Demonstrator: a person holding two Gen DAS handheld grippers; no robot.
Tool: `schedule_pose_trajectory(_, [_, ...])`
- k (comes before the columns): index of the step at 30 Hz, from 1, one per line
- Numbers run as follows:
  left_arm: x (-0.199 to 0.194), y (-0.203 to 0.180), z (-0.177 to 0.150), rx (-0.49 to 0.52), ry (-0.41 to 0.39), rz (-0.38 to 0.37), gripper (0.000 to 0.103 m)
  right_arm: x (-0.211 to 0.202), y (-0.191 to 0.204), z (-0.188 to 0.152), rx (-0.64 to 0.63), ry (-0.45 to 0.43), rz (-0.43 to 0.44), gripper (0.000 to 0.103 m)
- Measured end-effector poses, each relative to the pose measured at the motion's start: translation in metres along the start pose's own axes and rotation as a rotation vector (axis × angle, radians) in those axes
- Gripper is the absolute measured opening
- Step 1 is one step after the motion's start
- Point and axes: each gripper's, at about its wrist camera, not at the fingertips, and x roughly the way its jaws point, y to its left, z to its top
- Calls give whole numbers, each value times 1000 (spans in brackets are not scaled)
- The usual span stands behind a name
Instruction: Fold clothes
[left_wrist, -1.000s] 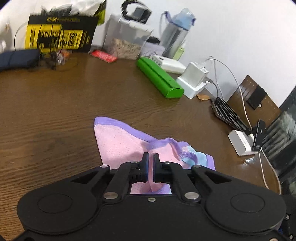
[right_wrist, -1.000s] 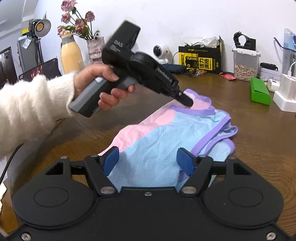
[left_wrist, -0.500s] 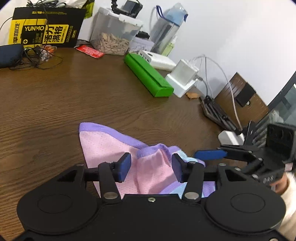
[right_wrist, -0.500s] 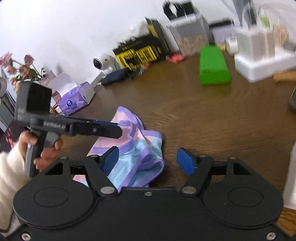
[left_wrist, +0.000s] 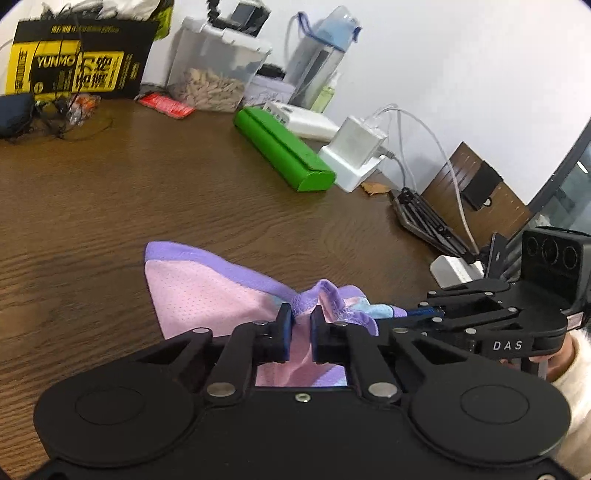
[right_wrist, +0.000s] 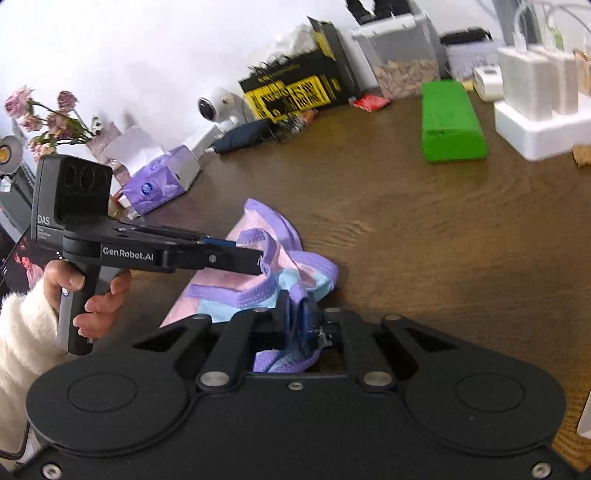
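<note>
Left gripper (left_wrist: 298, 320): jaws closing, pads pinching a purple-edged fold of the garment (left_wrist: 207, 291) between them; seen side-on from the right wrist view (right_wrist: 258, 264), its tips bit the purple hem and held it raised off the table.
Right gripper (right_wrist: 298, 314): jaws closing, blue pads pressed on a bunch of purple-and-blue cloth at the garment's near edge; in the left wrist view it entered from the right (left_wrist: 424, 313), tips at the garment's blue corner.
Garment: small mesh piece in pink and light blue with purple trim, (right_wrist: 273, 229) lying crumpled on the table (left_wrist: 110, 206) just ahead of both grippers; one pink corner spread flat to the left, the rest gathered between the two grips.
Hands: left hand (right_wrist: 92, 295) wrapped round the left gripper's handle, a white fluffy sleeve (right_wrist: 22, 332) at the wrist; the right hand mostly hidden behind its gripper.
Table: dark brown wood grain, bare around the garment.
Green case (left_wrist: 284, 151): well beyond the garment, lying flat toward the wall.
White charger (left_wrist: 358, 147): just beside the green case, cables rising from it.
Clear tub (left_wrist: 218, 74): against the wall, light-brown pieces inside.
Black-yellow box (left_wrist: 77, 62): left of the tub, against the wall.
Tissue box (right_wrist: 159, 181): purple, far left in the right wrist view.
White camera (right_wrist: 218, 107): behind the tissue box.
Flowers (right_wrist: 48, 114): pink, at the far left edge.
</note>
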Motion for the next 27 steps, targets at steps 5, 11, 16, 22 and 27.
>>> schedule_pose_trajectory(5, [-19, -8, -2, 2, -52, 40, 8, -10, 22, 7, -86, -42, 2, 8])
schedule_pose_trajectory(11, [-54, -14, -11, -49, -86, 128, 8, -14, 54, 18, -184, -55, 2, 8])
schedule_pose_trajectory(16, [-80, -15, -1, -66, -127, 164, 8, -16, 77, 28, -234, -74, 25, 8])
schedule_pose_trajectory(22, [-82, -24, 14, -27, -123, 235, 8, -16, 86, 33, -242, -100, 25, 8])
schedule_pose_trajectory(27, [-46, -14, 20, -42, -43, 260, 8, 8, 68, 29, -192, -49, -31, 8])
